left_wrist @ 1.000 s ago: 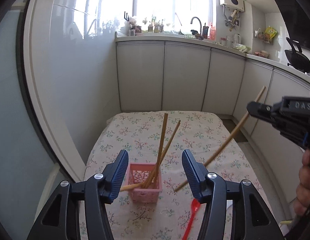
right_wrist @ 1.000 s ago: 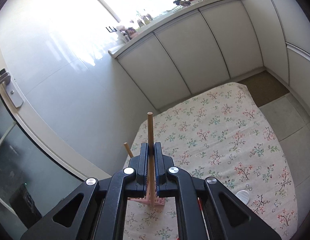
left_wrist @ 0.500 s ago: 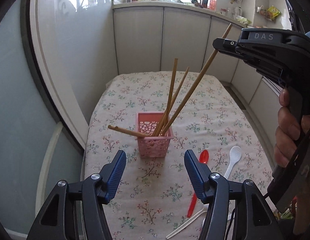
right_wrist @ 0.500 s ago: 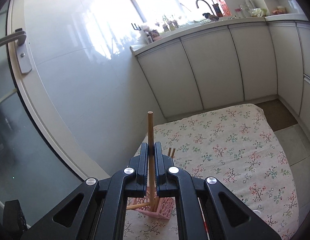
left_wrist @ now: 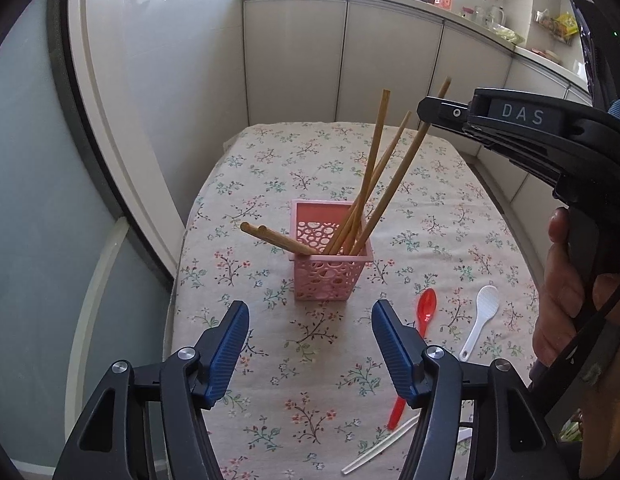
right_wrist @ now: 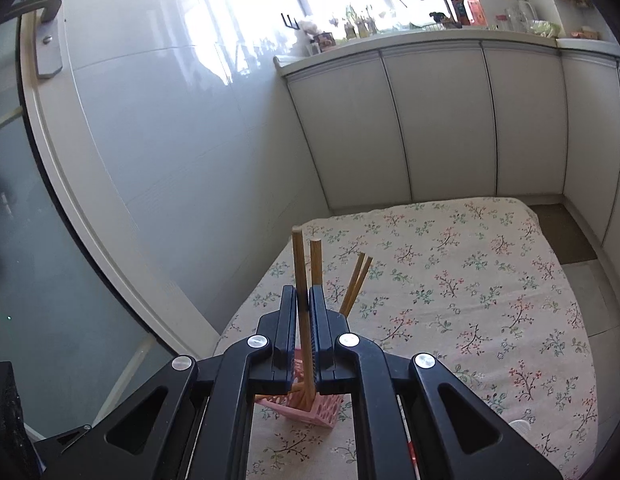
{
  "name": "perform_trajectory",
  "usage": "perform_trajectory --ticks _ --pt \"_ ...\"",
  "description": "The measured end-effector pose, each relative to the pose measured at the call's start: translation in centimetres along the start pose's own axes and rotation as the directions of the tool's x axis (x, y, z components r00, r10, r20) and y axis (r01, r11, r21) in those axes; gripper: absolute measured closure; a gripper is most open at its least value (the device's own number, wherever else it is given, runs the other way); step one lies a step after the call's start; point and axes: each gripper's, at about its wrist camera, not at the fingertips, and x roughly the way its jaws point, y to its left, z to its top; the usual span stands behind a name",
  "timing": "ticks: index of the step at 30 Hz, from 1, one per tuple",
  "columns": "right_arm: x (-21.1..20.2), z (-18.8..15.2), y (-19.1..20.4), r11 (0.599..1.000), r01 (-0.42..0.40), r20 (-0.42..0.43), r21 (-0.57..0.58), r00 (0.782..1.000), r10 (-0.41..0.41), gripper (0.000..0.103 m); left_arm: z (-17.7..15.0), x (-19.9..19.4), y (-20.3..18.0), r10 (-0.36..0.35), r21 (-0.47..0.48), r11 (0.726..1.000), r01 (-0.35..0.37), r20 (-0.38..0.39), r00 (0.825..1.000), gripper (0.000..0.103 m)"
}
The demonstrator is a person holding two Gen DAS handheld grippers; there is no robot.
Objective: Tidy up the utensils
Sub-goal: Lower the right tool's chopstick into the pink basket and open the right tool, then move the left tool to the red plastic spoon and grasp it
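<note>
A pink perforated basket (left_wrist: 328,254) stands on the floral tablecloth and holds several wooden chopsticks. My right gripper (right_wrist: 304,300) is shut on one wooden chopstick (right_wrist: 299,264), whose lower end is down inside the basket (right_wrist: 310,406). In the left wrist view that chopstick (left_wrist: 398,180) leans up to the right gripper (left_wrist: 430,110) above the basket. My left gripper (left_wrist: 308,344) is open and empty, low in front of the basket. A red spoon (left_wrist: 424,308), a white spoon (left_wrist: 484,316) and a white chopstick (left_wrist: 382,446) lie on the cloth at right.
The table (left_wrist: 270,152) stands against a glossy wall on its left, with white cabinets (left_wrist: 390,60) behind. Two chopsticks (left_wrist: 270,236) stick out over the basket's left rim. The floor (right_wrist: 570,232) shows beyond the table's right edge.
My right gripper has lowered the chopstick further into the basket. My left gripper has pulled back and tilted down, so more of the near table and the spoons show.
</note>
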Motion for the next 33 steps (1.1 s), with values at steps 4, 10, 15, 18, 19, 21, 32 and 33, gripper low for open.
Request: perform_trajectory --ticks 4,10,15,18,19,21,32,33 --pt "-1.1 0.2 -0.7 0.999 -0.030 0.004 0.023 1.000 0.030 0.061 0.0 0.1 0.2 0.006 -0.003 1.000 -0.006 0.000 1.000 0.032" --pt "-3.9 0.4 -1.8 0.999 -0.025 -0.028 0.032 0.999 0.026 0.057 -0.2 0.4 -0.2 0.006 0.006 1.000 -0.006 -0.011 1.000 0.026" --pt "-6.0 -0.3 -4.7 0.996 0.007 -0.101 0.091 0.995 0.002 0.052 -0.6 0.9 -0.9 -0.017 0.022 1.000 0.017 -0.041 0.999 0.020" --pt "-7.1 -1.3 -7.0 0.990 0.044 -0.165 0.134 0.986 -0.021 0.050 -1.0 1.4 -1.5 -0.032 0.033 0.999 0.035 -0.072 0.997 0.019" --pt "-7.5 -1.7 -7.8 0.987 0.059 -0.186 0.146 0.982 -0.031 0.048 -1.2 1.7 -1.7 -0.036 0.039 0.998 0.039 -0.084 0.996 0.019" --pt "-8.1 -2.4 -9.3 0.982 0.098 -0.229 0.162 0.972 -0.060 0.046 -1.5 2.2 -2.3 -0.046 0.050 0.997 0.052 -0.112 0.993 0.018" --pt "-8.3 -7.4 -16.3 0.929 0.262 -0.468 0.259 0.876 -0.117 0.042 -3.3 6.2 -6.7 -0.071 0.129 0.986 0.108 -0.262 0.962 0.018" --pt "-8.3 -7.6 -16.7 0.925 0.273 -0.481 0.263 0.869 -0.119 0.042 -3.3 6.5 -7.2 -0.075 0.137 0.984 0.115 -0.271 0.960 0.018"
